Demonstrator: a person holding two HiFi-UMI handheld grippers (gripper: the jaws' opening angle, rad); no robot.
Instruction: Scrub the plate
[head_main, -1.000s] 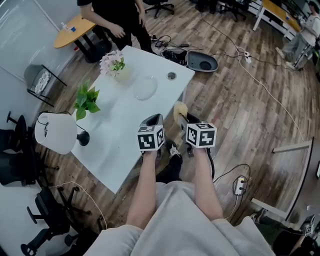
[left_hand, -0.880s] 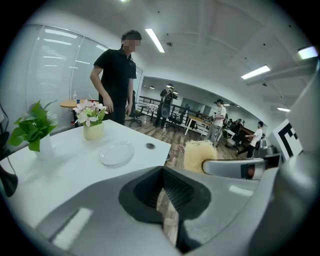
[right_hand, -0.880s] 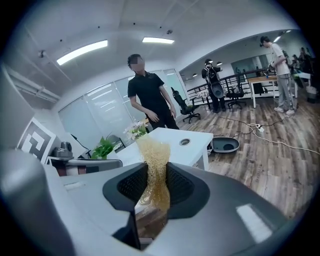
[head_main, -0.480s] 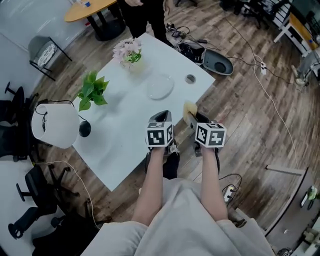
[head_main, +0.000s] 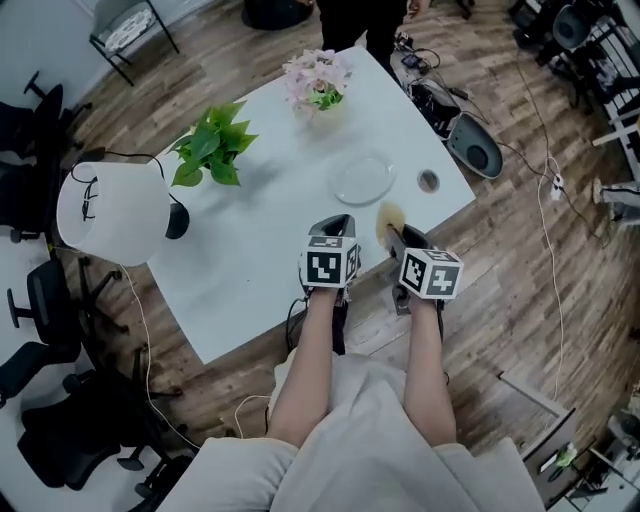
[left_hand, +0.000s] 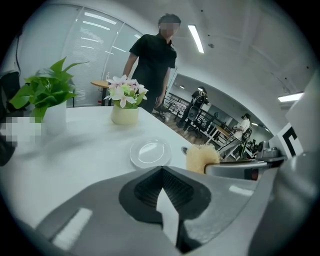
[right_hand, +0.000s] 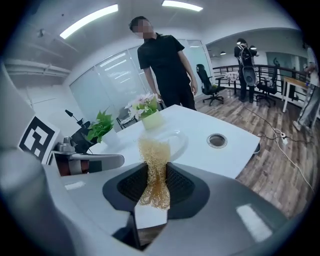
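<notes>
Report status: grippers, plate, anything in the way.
Left gripper shut, empty. Right gripper shut on yellow mesh scrubber, short of the plate. Plate bare on white table. Nothing between scrubber and plate.

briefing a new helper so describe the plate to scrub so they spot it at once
On the white table, look toward the right edge, between the pink flowers and the small round hole in the tabletop. The plate lies flat there: round, pale, empty, the only dish on it.

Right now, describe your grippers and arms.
The left gripper and right gripper are grey two-jaw tools with dark ribbed pads. Each carries a white cube with black square markers. Forearms are bare; the top is light grey.
</notes>
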